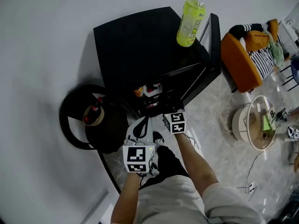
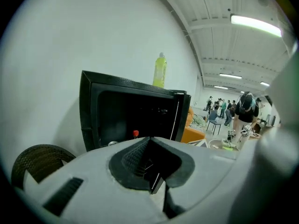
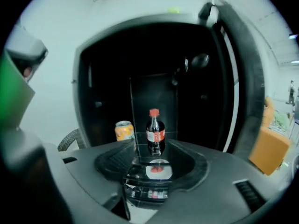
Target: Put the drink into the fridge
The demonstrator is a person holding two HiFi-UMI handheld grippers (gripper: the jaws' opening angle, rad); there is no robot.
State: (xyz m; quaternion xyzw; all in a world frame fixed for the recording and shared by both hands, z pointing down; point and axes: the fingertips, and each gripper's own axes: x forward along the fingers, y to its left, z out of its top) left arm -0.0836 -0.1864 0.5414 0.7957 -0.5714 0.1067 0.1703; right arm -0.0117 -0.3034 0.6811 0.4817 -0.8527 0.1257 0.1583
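Note:
A black mini fridge (image 1: 135,41) stands against the white wall with its door (image 1: 214,45) swung open to the right. On its glass shelf a small cola bottle (image 3: 155,132) with a red cap stands upright, an orange can (image 3: 124,130) just to its left. My right gripper (image 3: 152,164) is at the fridge mouth, open, with the bottle standing a little beyond its jaws and apart from them. My left gripper (image 1: 140,125) hangs lower in front of the fridge, open and empty. A yellow-green drink bottle (image 1: 190,20) stands on the fridge top.
A dark round basket (image 1: 74,125) sits on the floor left of the fridge, with another red-capped bottle (image 1: 93,110) in it. An orange chair (image 1: 243,64) and a small round table (image 1: 254,122) stand to the right. People (image 2: 243,108) are far off in the room.

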